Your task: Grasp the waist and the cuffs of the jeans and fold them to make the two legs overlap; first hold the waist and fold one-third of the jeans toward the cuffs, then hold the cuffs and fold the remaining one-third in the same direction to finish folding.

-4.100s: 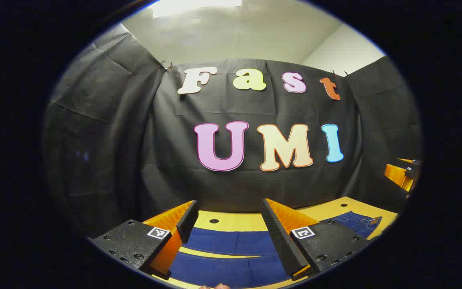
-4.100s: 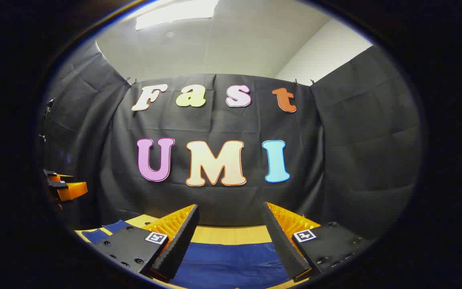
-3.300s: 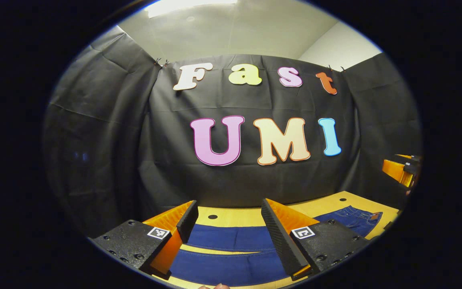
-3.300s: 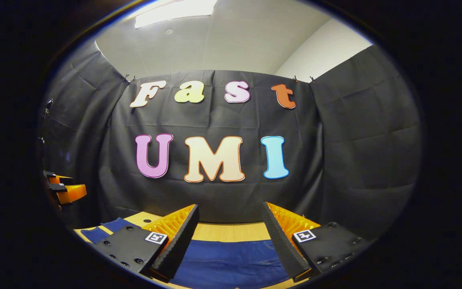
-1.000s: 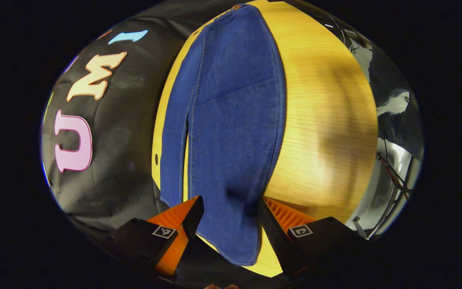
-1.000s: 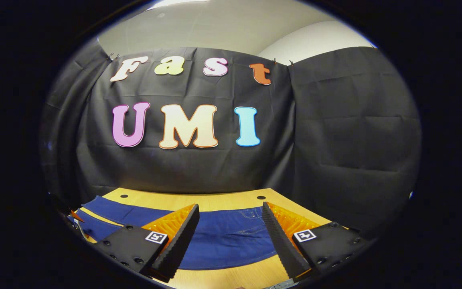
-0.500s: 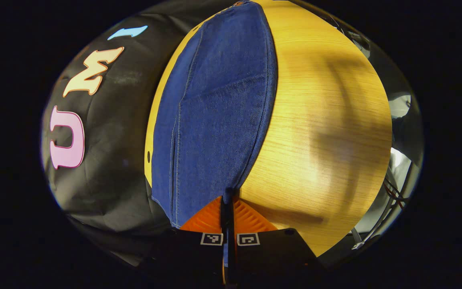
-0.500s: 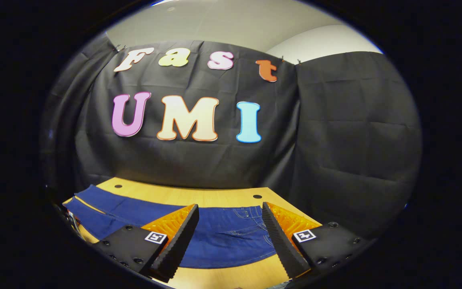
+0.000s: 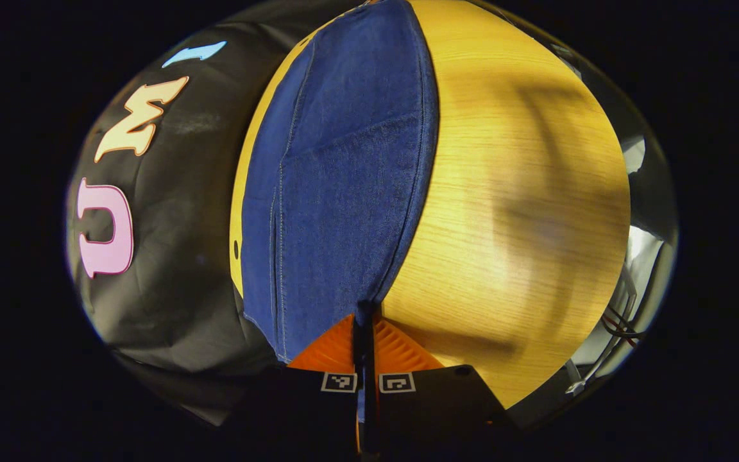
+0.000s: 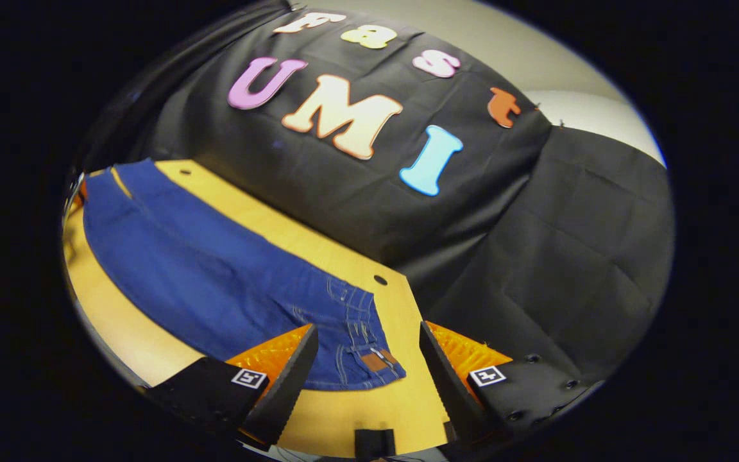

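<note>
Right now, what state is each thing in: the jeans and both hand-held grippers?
Jeans: flat on the table, legs side by side, no fold made.
Left hand-held gripper: shut on the near leg's cuff edge.
Right hand-held gripper: open, above the waist end, not gripping.

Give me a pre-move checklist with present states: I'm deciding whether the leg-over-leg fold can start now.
1. left gripper shut on the near leg's cuff end of the jeans: ok.
2. right gripper gripping the waist: not ok; its fingers are spread, with the waist corner lying between them.
3. Jeans flat on the table, no bunching: ok.
4. Far leg lying beside the near one, ready to be covered: ok.
5. Both denim layers of the cuff caught: cannot tell.
</note>
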`<state>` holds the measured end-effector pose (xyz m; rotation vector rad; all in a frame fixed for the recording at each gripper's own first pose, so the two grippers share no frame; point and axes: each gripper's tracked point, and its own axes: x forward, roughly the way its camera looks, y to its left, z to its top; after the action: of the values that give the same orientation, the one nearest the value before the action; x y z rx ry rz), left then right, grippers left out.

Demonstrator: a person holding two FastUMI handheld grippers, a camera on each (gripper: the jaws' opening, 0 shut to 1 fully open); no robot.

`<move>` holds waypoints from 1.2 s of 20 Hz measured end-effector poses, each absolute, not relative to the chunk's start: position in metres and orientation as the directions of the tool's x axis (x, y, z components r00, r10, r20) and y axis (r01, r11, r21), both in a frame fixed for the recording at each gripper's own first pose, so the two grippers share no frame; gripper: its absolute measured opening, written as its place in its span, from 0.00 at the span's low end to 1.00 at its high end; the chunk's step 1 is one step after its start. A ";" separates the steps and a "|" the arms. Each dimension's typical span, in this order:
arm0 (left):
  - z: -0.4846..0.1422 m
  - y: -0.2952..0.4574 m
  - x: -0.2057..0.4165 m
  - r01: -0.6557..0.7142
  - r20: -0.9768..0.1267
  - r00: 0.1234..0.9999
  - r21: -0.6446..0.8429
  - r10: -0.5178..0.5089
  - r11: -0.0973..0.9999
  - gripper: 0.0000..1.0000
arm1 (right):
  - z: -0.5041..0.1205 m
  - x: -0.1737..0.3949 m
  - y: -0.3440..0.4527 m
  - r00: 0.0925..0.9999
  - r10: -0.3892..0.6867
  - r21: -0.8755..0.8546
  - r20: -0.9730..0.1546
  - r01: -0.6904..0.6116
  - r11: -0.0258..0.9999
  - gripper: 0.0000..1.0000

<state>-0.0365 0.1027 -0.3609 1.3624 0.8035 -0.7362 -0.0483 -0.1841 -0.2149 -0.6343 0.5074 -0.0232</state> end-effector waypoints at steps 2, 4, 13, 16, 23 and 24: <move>-0.361 0.103 -0.036 0.840 -0.844 0.536 0.535 0.020 0.084 0.00 | -0.240 -0.056 -0.189 0.850 -0.148 -0.615 -0.506 -0.236 0.752 0.98; -0.361 0.103 -0.037 0.842 -0.847 0.530 0.531 0.033 0.100 0.00 | -0.266 -0.064 -0.191 0.810 -0.119 -0.631 -0.574 -0.345 0.695 0.98; -0.360 0.104 -0.038 0.840 -0.849 0.522 0.528 0.074 0.125 0.00 | -0.341 -0.082 -0.196 0.655 -0.069 -0.605 -0.753 -0.646 0.465 0.99; -0.360 0.103 -0.038 0.839 -0.849 0.523 0.529 0.078 0.125 0.00 | -0.357 -0.078 -0.194 0.633 -0.069 -0.599 -0.771 -0.684 0.416 0.99; -0.360 0.103 -0.038 0.835 -0.845 0.529 0.535 0.080 0.130 0.00 | -0.375 -0.043 -0.188 0.656 -0.059 -0.642 -0.752 -0.711 0.287 0.88; -0.361 0.104 -0.038 0.833 -0.843 0.531 0.537 0.080 0.133 0.00 | -0.379 -0.041 -0.186 0.653 -0.058 -0.640 -0.755 -0.716 0.279 0.79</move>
<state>-0.0375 0.1039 -0.3611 1.3441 0.8797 -0.6630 -0.0415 -0.1860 -0.3792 -1.2271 0.7702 0.5051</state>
